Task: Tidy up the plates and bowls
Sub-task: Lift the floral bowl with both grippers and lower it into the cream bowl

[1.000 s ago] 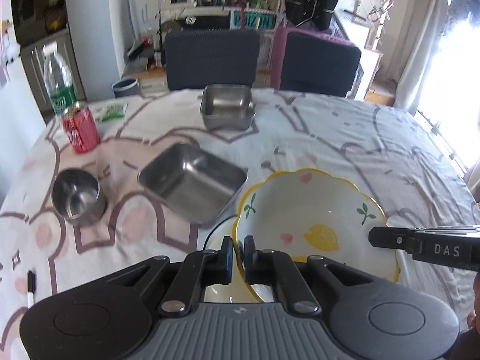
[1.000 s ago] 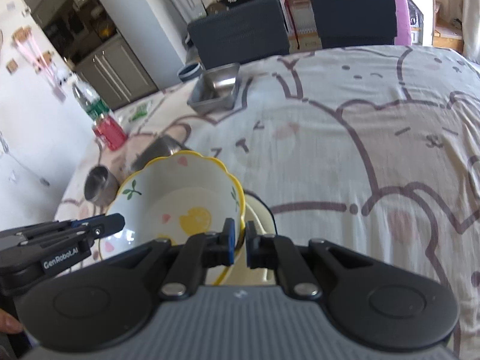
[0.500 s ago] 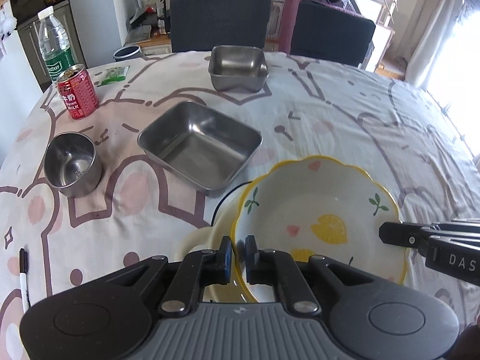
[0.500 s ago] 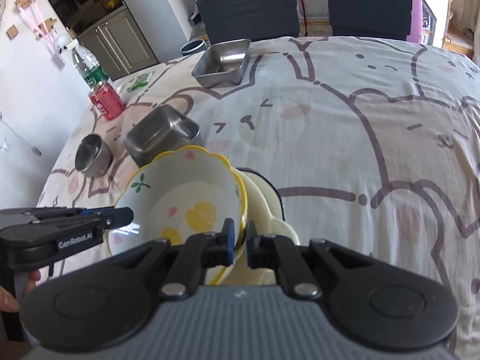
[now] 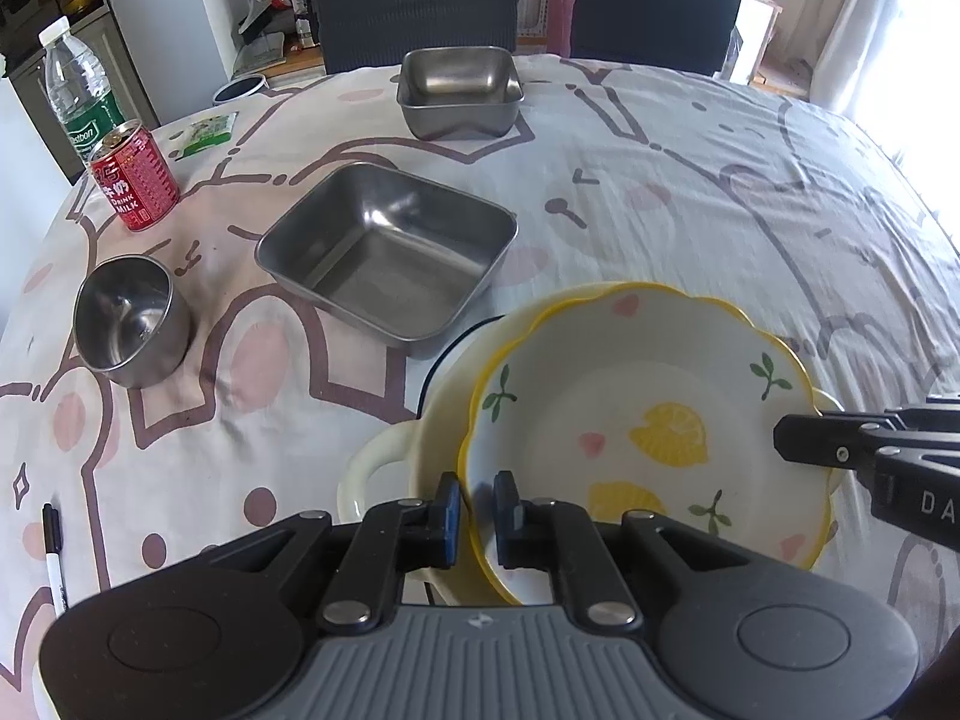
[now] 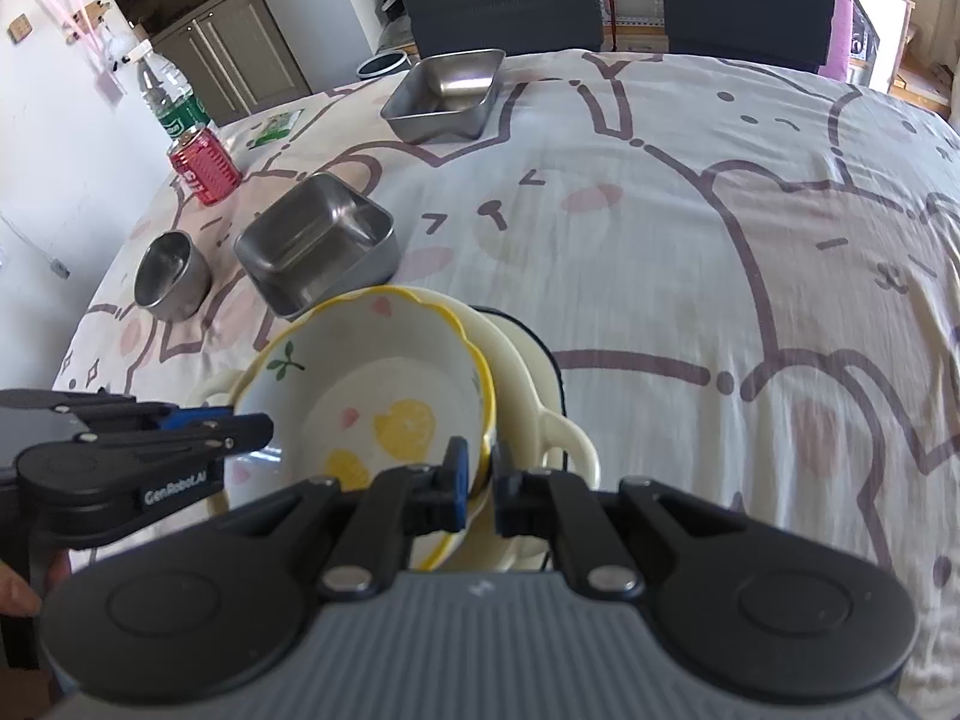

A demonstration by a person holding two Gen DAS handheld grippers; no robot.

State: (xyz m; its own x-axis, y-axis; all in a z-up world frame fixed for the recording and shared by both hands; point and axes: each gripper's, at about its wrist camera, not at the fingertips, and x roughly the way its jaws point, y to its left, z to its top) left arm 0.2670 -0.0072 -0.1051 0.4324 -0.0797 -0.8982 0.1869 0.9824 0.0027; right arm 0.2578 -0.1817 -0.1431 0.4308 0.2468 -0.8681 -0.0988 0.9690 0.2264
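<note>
A white bowl with a yellow scalloped rim and lemon pattern (image 5: 648,420) (image 6: 372,396) sits inside a cream two-handled dish (image 5: 384,462) (image 6: 540,414) on the table. My left gripper (image 5: 477,510) is shut on the lemon bowl's near-left rim. My right gripper (image 6: 477,474) is shut on its right rim. Each gripper shows in the other's view, the right one (image 5: 840,450) and the left one (image 6: 180,438). A large square steel tray (image 5: 390,252) (image 6: 318,246), a smaller steel tray (image 5: 459,90) (image 6: 444,96) and a round steel cup (image 5: 129,318) (image 6: 171,282) stand behind.
A red drink can (image 5: 135,177) (image 6: 204,165) and a water bottle (image 5: 78,96) (image 6: 165,96) stand at the far left. A black marker (image 5: 54,558) lies near the left edge. Two dark chairs (image 5: 420,0) stand behind the cloth-covered table (image 5: 690,192).
Both grippers have lowered the lemon bowl from above the table down into the cream dish. Both stay shut on its rim.
</note>
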